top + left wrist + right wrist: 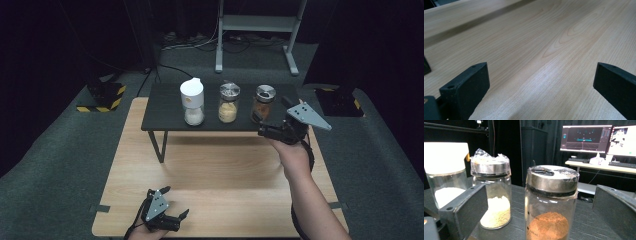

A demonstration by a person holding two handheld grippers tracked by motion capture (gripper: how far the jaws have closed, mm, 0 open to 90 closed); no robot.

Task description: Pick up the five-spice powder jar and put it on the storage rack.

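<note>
Right claw (267, 117): raised at the right end of the dark raised shelf (165, 107), aimed at the jar of brown powder (263, 102). Jaws spread to full width, one on each side of the jar as seen in the right gripper view (551, 202); no pad contact with the glass, nothing gripped. Jaws just opened, jar standing free between them.

Jar of brown powder: upright on the shelf, rightmost of three in a row, metal lid (552, 178) in place, powder filling the lower part.

Jar of pale granules (229, 102): upright, middle of the row, just beside the brown jar but apart from it; crumpled clear film over the metal lid in the right gripper view (491, 195).

White-capped container (192, 101): upright, left of the row, white contents at the bottom.

Left claw (172, 210): low over the near edge of the wooden bench (225, 165), well apart from the shelf. Jaws wide apart, bare wood (544, 50) between them, nothing held.
</note>
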